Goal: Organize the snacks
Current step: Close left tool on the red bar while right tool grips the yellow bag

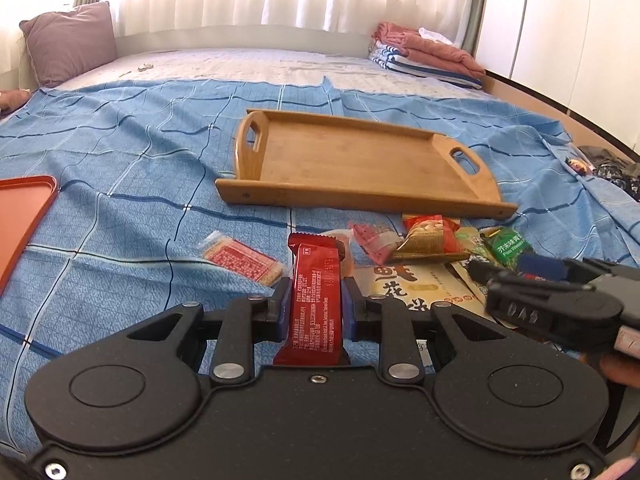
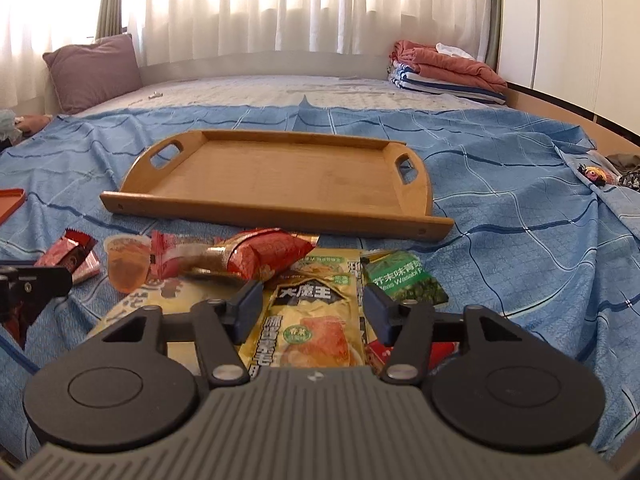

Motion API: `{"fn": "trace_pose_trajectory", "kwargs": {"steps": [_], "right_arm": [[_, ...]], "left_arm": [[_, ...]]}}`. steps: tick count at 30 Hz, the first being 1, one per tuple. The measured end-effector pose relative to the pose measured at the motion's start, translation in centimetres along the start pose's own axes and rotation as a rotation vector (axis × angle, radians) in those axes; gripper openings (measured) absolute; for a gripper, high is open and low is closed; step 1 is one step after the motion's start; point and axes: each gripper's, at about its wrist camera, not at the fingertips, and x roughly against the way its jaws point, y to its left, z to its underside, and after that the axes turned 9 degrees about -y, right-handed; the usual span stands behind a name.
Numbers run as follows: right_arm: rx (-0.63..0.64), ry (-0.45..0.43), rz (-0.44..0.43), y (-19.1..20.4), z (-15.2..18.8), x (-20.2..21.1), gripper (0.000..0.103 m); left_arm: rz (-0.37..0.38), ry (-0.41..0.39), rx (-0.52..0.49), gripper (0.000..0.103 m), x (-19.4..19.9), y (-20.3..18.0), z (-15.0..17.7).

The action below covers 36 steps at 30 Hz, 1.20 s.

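Left gripper (image 1: 316, 300) pinching glossy red foil snack bar (image 1: 316, 300), lifted over blue checked bedsheet (image 1: 120, 152); bar's long axis runs along fingers, far end toward bamboo tray (image 1: 360, 160). Right gripper (image 2: 312, 308) spread, nothing gripped, above flat yellow crinkled pouch (image 2: 316, 320). Tray rectangular, smooth wood, cut-out handles, beyond snack pile.

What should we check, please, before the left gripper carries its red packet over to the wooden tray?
1. Left gripper shut on the red packet: ok.
2. Packet lifted free of the snack pile: cannot tell.
3. Wooden tray bare, with room: ok.
4. Blue sheet between packet and tray free of obstacles: ok.
5. Right gripper open, holding nothing: ok.
6. Right gripper off the left one's path: cannot tell.
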Motion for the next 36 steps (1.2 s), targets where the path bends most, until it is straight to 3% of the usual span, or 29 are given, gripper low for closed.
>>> {"fn": "trace_pose_trajectory", "kwargs": {"steps": [11,16,20,36], "right_arm": [[0.001,0.04,-0.037,0.2,0.5,-0.6,0.076],[-0.092,0.055,-0.043,-1.2,0.5,-1.6,0.079],[-0.017,0.043,-0.053,0.1,0.8,-0.7,0.066],[-0.059,-0.043,-0.056,-0.3,-0.4,2.8,0.065]], "left_arm": [[-0.007,0.023,0.001,0.024,-0.3,0.1,0.5],[-0.008,0.033,0.011,0.024,-0.6,0.3,0.6],[-0.008,0.032,0.01,0.024,-0.6,0.3,0.6],[-0.015,0.006,0.024,0.024,-0.6,0.8,-0.2]]}}
